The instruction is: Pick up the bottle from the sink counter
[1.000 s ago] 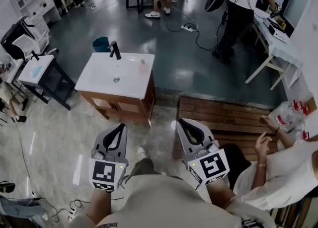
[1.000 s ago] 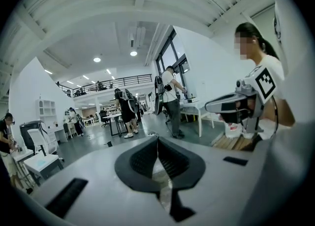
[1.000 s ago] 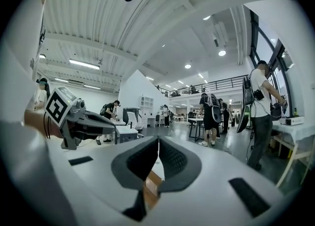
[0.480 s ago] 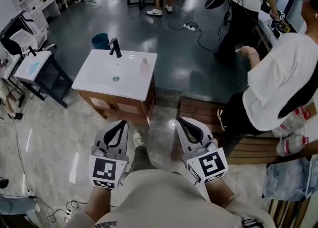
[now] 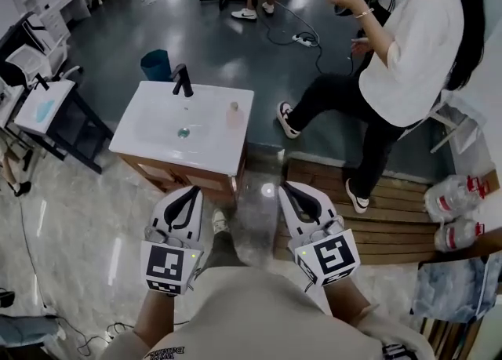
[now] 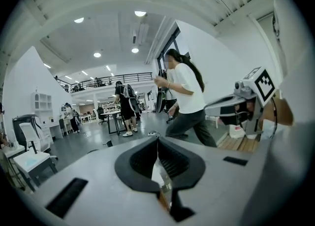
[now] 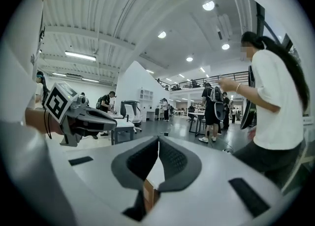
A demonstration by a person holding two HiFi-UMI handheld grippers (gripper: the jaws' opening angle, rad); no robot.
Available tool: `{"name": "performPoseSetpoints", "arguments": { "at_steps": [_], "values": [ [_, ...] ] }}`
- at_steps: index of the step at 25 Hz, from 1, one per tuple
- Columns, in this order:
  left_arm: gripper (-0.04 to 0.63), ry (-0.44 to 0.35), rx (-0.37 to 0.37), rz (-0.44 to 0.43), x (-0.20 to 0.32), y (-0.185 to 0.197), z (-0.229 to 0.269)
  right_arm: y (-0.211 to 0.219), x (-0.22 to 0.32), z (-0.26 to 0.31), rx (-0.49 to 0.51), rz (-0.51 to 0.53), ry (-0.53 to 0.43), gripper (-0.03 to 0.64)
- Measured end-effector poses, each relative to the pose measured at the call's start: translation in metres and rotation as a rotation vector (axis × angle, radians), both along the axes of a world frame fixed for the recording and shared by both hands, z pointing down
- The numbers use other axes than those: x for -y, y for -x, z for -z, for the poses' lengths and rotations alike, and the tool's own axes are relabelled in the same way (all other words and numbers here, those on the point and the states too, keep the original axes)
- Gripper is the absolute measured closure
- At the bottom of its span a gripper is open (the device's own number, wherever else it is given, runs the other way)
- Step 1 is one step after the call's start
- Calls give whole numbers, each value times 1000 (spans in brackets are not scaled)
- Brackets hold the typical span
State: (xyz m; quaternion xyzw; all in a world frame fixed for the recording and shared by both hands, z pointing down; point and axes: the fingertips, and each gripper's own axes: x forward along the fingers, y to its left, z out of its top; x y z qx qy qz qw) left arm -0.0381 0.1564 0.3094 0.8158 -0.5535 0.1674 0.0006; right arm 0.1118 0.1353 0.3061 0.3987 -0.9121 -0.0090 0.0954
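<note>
A small pale pink bottle (image 5: 233, 116) stands upright on the right part of the white sink counter (image 5: 159, 137), beside the basin and right of the black faucet (image 5: 183, 81). My left gripper (image 5: 194, 192) and right gripper (image 5: 284, 188) are held side by side near my body, well short of the sink, both shut with nothing between the jaws. In the left gripper view the jaws (image 6: 158, 139) meet tip to tip; the right gripper view shows the same closed tips (image 7: 158, 140). The sink and bottle are hidden in both gripper views.
A person in a white shirt (image 5: 408, 45) strides across the floor right of the sink, over a wooden platform (image 5: 369, 209). A dark side table (image 5: 59, 119) stands left of the sink, a blue bin (image 5: 156, 64) behind it. Water bottle packs (image 5: 459, 194) lie at right.
The person in white has stood up and walked from the right edge toward the upper middle. The sink has drawn a little closer in view. Both grippers stayed shut and level.
</note>
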Motion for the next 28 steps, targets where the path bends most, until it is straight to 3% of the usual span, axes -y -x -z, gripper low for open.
{"name": "performPoseSetpoints", "arguments": {
  "at_steps": [17,28],
  "values": [
    [588,84,-27,-57,194,120,-9,110,197,15,-48,-114,49,620],
    [588,65,-20,-154,269,144,-10,154,267,16,-41,-124,30,620]
  ]
}}
